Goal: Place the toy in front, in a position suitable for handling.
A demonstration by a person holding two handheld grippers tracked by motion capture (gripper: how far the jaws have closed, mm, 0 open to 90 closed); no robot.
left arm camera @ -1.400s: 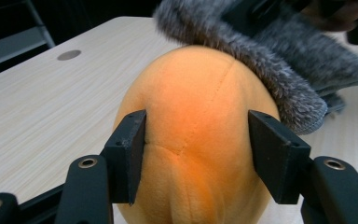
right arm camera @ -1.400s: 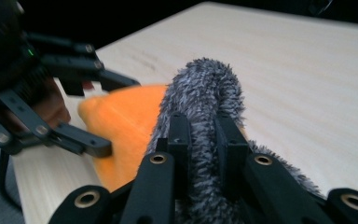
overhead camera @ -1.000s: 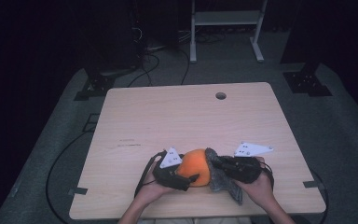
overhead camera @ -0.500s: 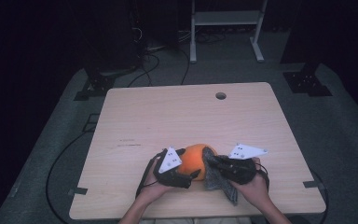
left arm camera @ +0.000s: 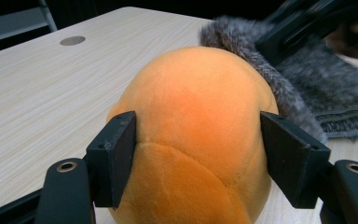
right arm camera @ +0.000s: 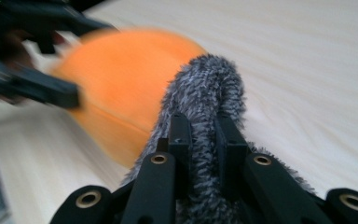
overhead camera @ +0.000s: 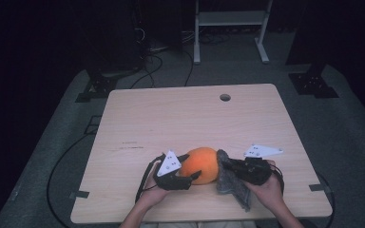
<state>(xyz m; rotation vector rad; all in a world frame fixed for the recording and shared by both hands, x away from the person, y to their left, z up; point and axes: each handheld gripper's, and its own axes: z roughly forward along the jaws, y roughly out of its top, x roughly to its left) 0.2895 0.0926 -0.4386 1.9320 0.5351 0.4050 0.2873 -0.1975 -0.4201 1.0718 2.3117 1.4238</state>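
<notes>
Jaws of the left gripper (overhead camera: 190, 167) clamp the orange plush ball (overhead camera: 200, 165); the right gripper (right arm camera: 200, 135) pinches grey furry cloth (overhead camera: 231, 183) at its 3 o'clock side. Wrapping looks barely begun.

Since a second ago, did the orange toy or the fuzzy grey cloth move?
Barely. The orange toy seems to have edged slightly away from the person, and the right gripper lifted the grey cloth a little against it. The left gripper stays clamped on the toy, the right on the cloth. The table is unchanged.
</notes>
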